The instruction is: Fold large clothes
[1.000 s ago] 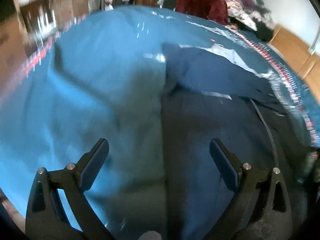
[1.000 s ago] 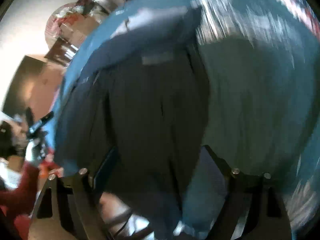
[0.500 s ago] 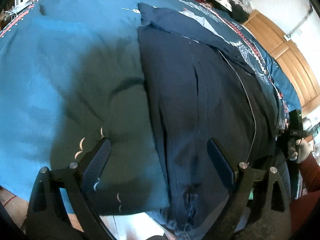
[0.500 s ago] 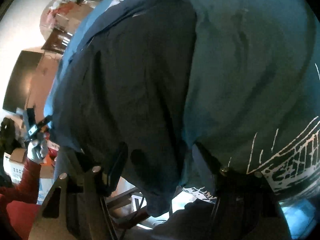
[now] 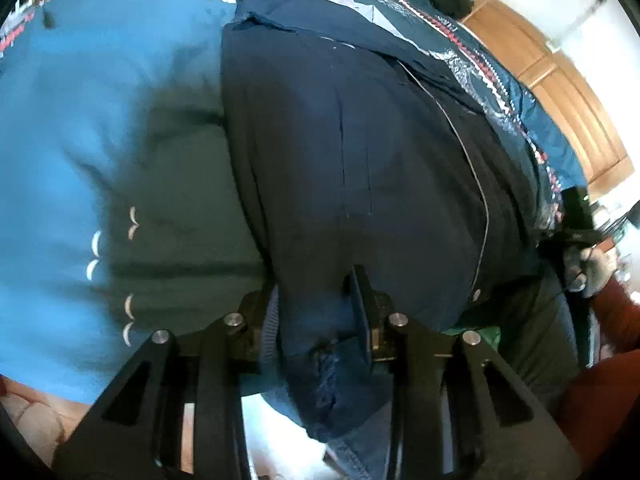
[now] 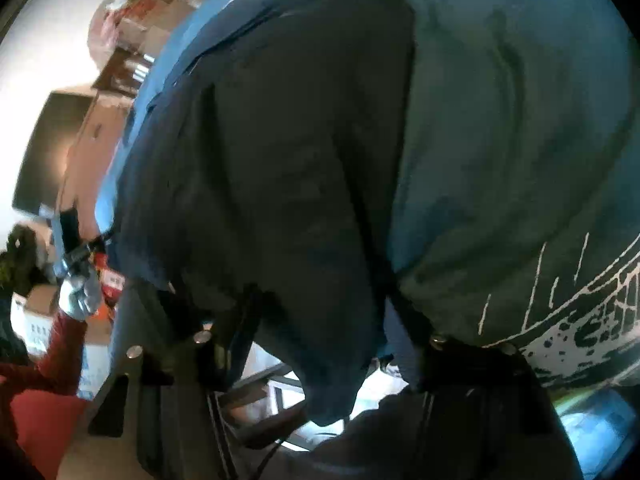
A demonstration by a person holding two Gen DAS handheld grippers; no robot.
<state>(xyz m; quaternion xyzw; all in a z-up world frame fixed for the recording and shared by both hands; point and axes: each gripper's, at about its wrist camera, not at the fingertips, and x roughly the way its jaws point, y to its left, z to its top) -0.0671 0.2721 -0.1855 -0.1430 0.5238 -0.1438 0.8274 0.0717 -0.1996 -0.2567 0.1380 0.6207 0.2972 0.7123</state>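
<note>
A large dark navy garment (image 5: 360, 160) lies spread on a teal blanket (image 5: 100, 120), its near hem hanging over the front edge. My left gripper (image 5: 316, 304) is shut on that hem near the garment's left side, with cloth bunched between its fingers. In the right wrist view the same garment (image 6: 280, 160) looks almost black on the blanket (image 6: 500, 140). My right gripper (image 6: 320, 332) straddles the hem on the other side with its jaws half narrowed. Cloth fills the gap and covers the pads.
A gloved hand (image 5: 592, 272) with a red sleeve holds the right gripper at the far right. The other gloved hand (image 6: 78, 292) shows at the left. Wooden cabinets (image 5: 560, 92) stand behind the bed. The floor shows below the blanket's near edge. Boxes (image 6: 36, 312) sit at the left.
Both grippers came down from above the blanket to the garment's near hem. The left jaws went from wide open to shut on the cloth. The right jaws narrowed a little.
</note>
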